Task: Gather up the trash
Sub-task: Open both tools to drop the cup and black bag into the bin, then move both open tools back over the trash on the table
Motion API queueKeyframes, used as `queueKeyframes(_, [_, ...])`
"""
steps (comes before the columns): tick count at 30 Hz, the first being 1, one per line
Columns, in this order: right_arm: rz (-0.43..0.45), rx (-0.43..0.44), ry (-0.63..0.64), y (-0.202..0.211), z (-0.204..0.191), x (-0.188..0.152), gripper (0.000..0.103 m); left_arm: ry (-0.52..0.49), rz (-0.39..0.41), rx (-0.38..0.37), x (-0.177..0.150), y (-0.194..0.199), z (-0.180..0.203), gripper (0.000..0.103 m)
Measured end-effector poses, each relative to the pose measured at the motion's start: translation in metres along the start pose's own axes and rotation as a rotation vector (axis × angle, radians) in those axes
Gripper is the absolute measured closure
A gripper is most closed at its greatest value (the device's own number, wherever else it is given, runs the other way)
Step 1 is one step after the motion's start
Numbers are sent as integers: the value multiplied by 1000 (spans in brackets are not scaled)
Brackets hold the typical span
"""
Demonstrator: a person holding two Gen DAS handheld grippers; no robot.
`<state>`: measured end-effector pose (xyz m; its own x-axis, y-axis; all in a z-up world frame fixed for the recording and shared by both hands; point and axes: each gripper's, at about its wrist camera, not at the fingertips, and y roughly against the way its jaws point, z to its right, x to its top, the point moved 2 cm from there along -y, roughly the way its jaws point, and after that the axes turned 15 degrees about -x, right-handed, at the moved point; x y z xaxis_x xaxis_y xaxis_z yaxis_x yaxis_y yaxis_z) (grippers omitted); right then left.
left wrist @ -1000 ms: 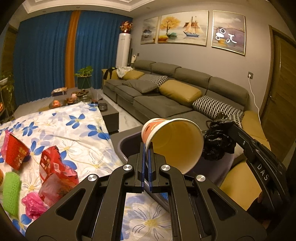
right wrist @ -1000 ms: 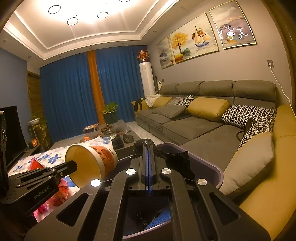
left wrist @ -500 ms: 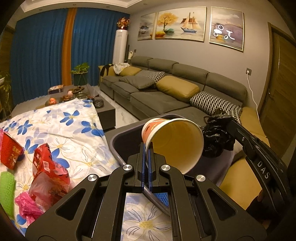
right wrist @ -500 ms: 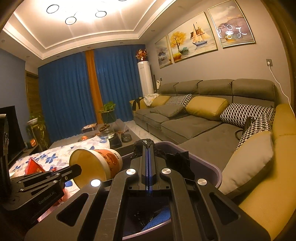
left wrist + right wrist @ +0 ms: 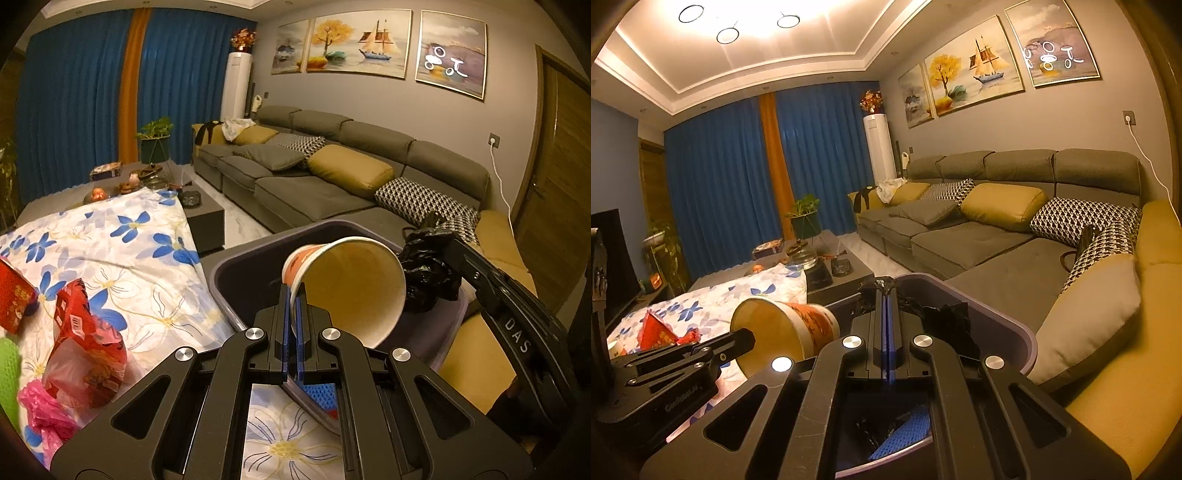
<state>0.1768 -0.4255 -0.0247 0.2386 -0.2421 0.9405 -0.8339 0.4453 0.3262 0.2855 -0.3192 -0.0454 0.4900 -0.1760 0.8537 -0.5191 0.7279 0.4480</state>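
My left gripper point(image 5: 293, 295) is shut on the rim of an orange-and-white paper cup point(image 5: 347, 288), held tilted on its side over the grey trash bin point(image 5: 236, 269). The cup also shows in the right wrist view point(image 5: 786, 328). My right gripper point(image 5: 887, 291) is shut on the black bin liner point(image 5: 945, 317) at the bin's rim point(image 5: 1004, 314); it shows in the left wrist view point(image 5: 428, 277) too. Blue trash point(image 5: 905, 432) lies inside the bin.
A floral tablecloth point(image 5: 110, 258) covers the table to the left, with red wrappers point(image 5: 85, 343), a pink bag point(image 5: 44, 410) and a green net point(image 5: 7, 373). A grey sofa with cushions point(image 5: 332, 173) runs behind and right. A dark coffee table point(image 5: 199, 210) stands beyond.
The left gripper has carried the cup further over the bin, and the table trash has slid left in its view. The right gripper has kept its hold on the liner.
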Motion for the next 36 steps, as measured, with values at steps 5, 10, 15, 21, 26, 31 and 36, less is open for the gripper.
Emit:
queueKeyframes(5, [-13, 4, -2, -3, 0, 0, 95, 2, -12, -10, -3, -4, -1, 99])
queueKeyframes(10, [-9, -12, -16, -1, 5, 1, 76, 6, 4, 3, -5, 2, -5, 45])
queueKeyframes(15, [17, -28, -35, 10, 12, 2, 54, 34, 59, 63, -8, 23, -13, 23])
queueKeyframes(21, [67, -24, -29, 34, 9, -2, 30, 42, 98, 169, -18, 54, -19, 15])
queueKeyframes(26, [81, -5, 5, 49, -1, -7, 27, 61, 118, 247, -32, 84, -29, 14])
queueKeyframes(31, [85, 30, 32, 58, -17, -12, 27, 76, 139, 325, -43, 116, -44, 14])
queueKeyframes(36, [89, 81, 58, 72, -37, -19, 27, 114, 164, 402, -55, 149, -64, 14])
